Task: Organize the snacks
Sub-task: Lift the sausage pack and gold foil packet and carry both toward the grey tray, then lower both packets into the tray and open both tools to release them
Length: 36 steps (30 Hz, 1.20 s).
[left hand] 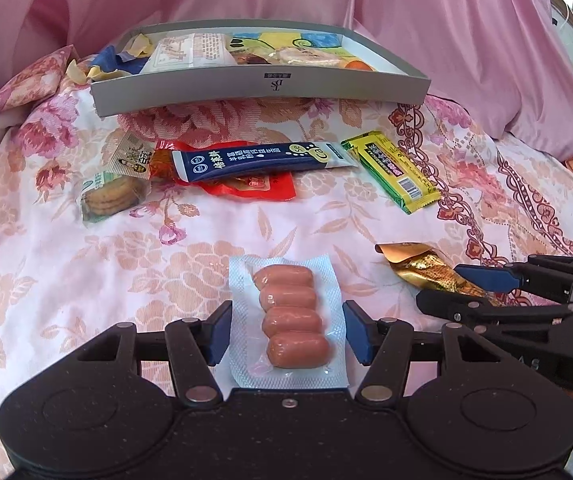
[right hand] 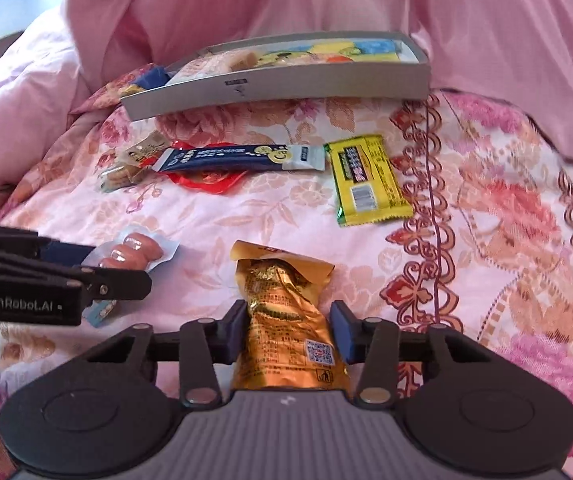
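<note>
box (left hand: pixel 258 88) contents half hidden, crowded

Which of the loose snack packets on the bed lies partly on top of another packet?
The dark blue stick packet. It rests across the red packet; every other loose packet lies directly on the bedspread.

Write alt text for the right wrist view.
The right gripper straddles a crinkled gold foil snack packet on a pink floral bedspread. Beyond lie a yellow wrapped bar and a grey cardboard box holding snacks.
</note>
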### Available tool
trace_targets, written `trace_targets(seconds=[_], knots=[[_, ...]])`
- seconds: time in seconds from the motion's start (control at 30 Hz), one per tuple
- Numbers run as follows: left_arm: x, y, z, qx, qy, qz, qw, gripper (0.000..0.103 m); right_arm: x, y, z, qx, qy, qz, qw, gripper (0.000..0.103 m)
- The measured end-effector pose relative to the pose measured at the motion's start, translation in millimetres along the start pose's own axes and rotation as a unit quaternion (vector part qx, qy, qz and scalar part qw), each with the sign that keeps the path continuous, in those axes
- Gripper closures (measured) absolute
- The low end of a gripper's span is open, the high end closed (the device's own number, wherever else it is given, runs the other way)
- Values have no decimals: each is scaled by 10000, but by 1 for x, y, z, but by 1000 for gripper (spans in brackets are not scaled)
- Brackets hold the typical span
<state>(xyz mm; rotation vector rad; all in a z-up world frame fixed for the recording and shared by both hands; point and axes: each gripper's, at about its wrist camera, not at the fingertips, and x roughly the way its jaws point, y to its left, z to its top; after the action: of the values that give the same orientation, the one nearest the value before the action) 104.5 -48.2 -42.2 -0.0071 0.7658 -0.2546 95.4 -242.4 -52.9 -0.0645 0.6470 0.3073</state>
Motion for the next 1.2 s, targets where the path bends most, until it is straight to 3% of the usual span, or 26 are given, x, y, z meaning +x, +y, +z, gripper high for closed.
trace_targets(seconds=[0.2, 0.6, 0.87, 1.2], knots=[[-3, 1, 1, -84, -81, -8, 9999, 44, -7, 7, 0, -212, -155, -71, 9996, 57], [-11, 6, 26, -231, -477, 26, 9986, 44, -26, 14, 17, -658, -886, -183, 9937, 56], [-18, 9, 76, -244, -908, 43, 9956, 44, -33, 6, 45, -714, -1249, -213, 9894, 56], [-5, 11, 163, -121, -1380, 111, 9903, 44, -20, -18, 120, -808, -1741, -248, 9811, 55]])
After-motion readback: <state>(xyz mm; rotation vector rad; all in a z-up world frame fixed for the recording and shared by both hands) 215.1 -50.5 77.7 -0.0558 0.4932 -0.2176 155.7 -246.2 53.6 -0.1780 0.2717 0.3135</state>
